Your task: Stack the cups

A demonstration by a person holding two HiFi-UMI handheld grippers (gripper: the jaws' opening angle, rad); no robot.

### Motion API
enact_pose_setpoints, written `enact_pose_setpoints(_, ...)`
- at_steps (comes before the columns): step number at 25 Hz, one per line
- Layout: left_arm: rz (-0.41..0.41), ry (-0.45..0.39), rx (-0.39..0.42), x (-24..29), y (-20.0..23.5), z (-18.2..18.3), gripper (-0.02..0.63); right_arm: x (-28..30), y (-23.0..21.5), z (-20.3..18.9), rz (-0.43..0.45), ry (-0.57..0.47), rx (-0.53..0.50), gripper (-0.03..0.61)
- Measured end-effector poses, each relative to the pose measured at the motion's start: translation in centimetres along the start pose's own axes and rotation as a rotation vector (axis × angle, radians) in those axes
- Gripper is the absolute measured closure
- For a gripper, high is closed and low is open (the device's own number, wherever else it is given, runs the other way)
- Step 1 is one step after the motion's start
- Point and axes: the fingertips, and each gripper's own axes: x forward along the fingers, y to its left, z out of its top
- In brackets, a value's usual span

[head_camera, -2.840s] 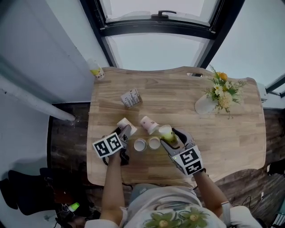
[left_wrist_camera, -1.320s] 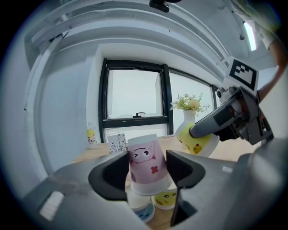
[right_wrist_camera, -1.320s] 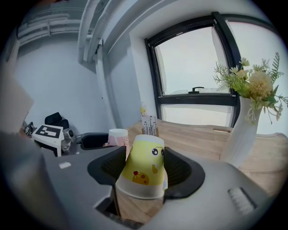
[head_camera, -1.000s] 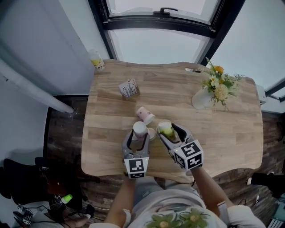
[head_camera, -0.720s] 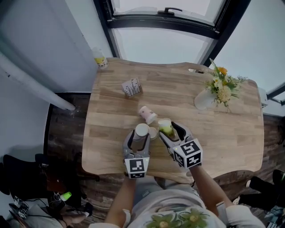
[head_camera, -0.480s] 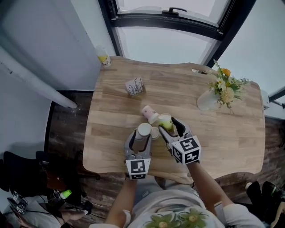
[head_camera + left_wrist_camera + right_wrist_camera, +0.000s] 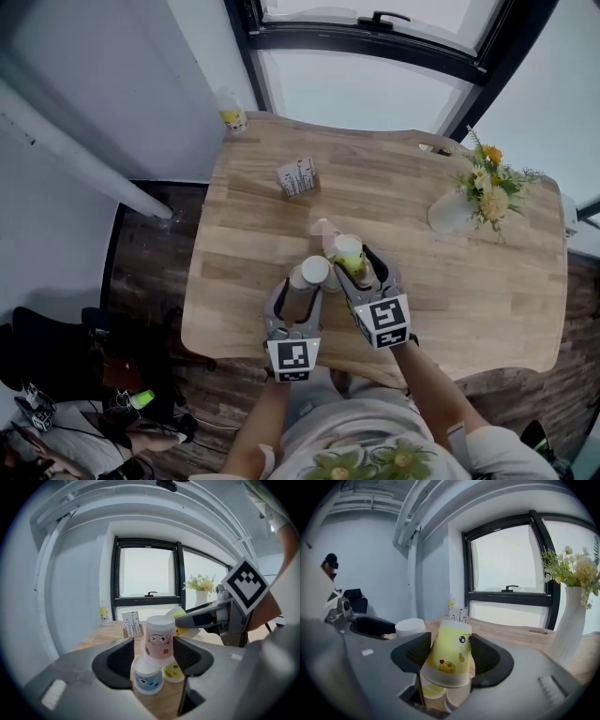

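Left fingers [image 7: 115,660] grip inverted pink cup [image 7: 159,639]; right fingers [image 7: 487,660], yellow cup [image 7: 450,653].

Setting: indoor workroom of the office or studio kind.

Evidence:
- light wooden plank table with a wavy edge [image 7: 469,281]
- tall black-framed window [image 7: 356,45] just behind the table
- plain pale grey walls [image 7: 141,84]
- dark wood-board floor [image 7: 155,281]
- black padded chair [image 7: 355,603] by the far wall
- tangle of cables and small devices [image 7: 131,403] on the floor near the table
- white vase of yellow and white flowers [image 7: 450,214] on the tabletop
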Motion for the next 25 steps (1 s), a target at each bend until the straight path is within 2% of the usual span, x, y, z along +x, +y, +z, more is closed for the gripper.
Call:
enact_pose_setpoints(6, 0.006, 0.017, 0.004, -0.4, 0.2, -0.4, 0.342, -1.0, 0.7, -1.3, -0.025, 0.043, -0.111, 0.318)
enact_pose_setpoints(12, 0.005, 0.024, -0.002, -0.4, 0.4, -0.6, 0.341, -2.2, 1.4, -2.1, -0.029, 0.058, -0.171, 0.337)
enact_pose_setpoints(21, -0.007, 0.025, -0.003, -0.6, -0.4, -0.3, 0.342, -3.1, 1.7, -3.8, -0.007, 0.112, -0.169, 0.339)
enact_pose_setpoints(25, -0.009, 0.020, -0.015, -0.8, -0.3, -0.1, 0.342, -3.6, 1.6, -3.7, 0.016, 0.124, -0.138, 0.308)
